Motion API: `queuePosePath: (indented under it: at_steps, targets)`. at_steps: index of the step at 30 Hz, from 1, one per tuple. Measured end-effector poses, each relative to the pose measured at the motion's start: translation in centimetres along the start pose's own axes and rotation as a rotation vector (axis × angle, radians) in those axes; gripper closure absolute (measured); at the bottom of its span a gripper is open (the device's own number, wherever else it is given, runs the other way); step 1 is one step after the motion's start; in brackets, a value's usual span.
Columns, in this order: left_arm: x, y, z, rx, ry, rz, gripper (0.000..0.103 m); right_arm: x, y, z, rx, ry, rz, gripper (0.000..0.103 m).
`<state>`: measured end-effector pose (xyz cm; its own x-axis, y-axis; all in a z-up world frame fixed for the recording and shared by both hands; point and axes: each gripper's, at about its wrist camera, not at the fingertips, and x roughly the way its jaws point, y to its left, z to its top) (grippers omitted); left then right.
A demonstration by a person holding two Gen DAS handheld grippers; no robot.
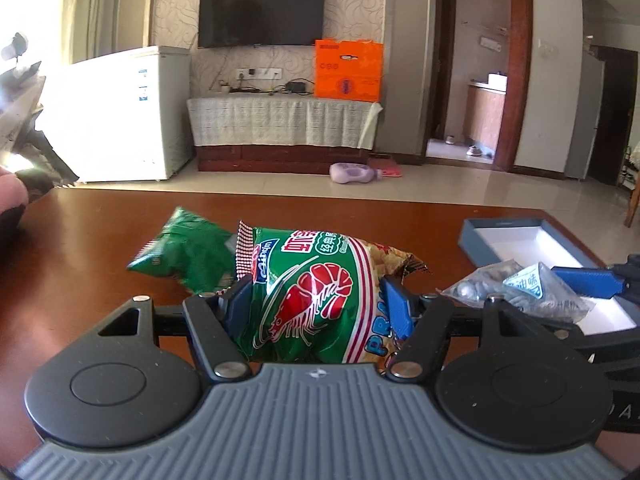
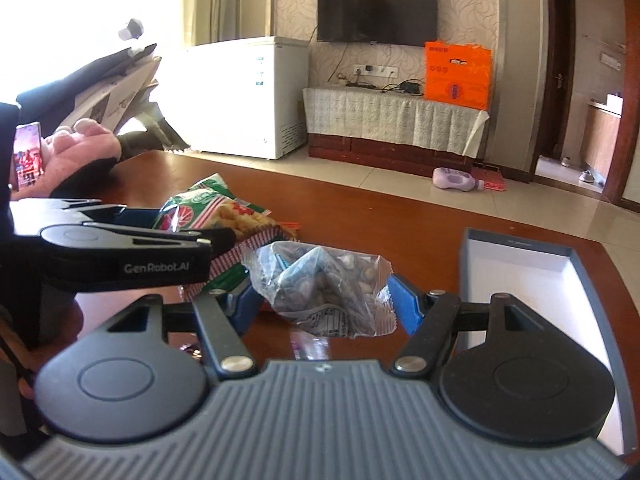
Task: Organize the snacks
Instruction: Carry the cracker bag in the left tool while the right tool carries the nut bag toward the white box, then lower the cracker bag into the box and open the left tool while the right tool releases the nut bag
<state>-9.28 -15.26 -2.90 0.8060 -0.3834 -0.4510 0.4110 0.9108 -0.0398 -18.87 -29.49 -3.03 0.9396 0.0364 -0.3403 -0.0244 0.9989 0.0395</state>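
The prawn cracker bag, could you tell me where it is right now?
The prawn cracker bag sits clamped in the left gripper over the wooden table, with a green snack bag just behind it.

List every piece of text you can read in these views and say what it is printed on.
"GenRobot.AI": side of the left tongs.
"PRA", cut off: prawn cracker bag, whose Chinese characters are partly hidden.
Clear nut packet: print too small.
Orange box: print blurred.
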Motion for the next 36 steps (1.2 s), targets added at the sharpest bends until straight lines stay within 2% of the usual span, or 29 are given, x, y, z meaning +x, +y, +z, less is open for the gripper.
queuePosePath:
  at_steps: [10, 19, 26, 32, 36]
  targets:
    - [1.0, -6.9, 0.9, 0.062, 0.008, -0.081, 0.032, -3.0, -6.2, -1.5, 0.092, -0.029, -0.103, 0.032]
    - [4.0, -14.1, 2.8, 0.106, 0.006, -0.151, 0.032, -3.3, -9.9, -2.7, 0.164, -0.010, -0.178, 0.032]
    - [7.6, -19.3, 3.6, 0.129, 0.027, -0.180, 0.031, -2.7, -11.5, -3.9, 0.175, 0.030, -0.224, 0.032]
    - [12.0, -22.0, 4.0, 0.134, 0.064, -0.195, 0.031, -1.3, -12.0, -4.5, 0.162, 0.081, -0.232, 0.032]
    - [14.6, -23.9, 4.2, 0.164, 0.056, -0.196, 0.031, -1.0, -12.3, -5.0, 0.155, 0.100, -0.249, 0.032]
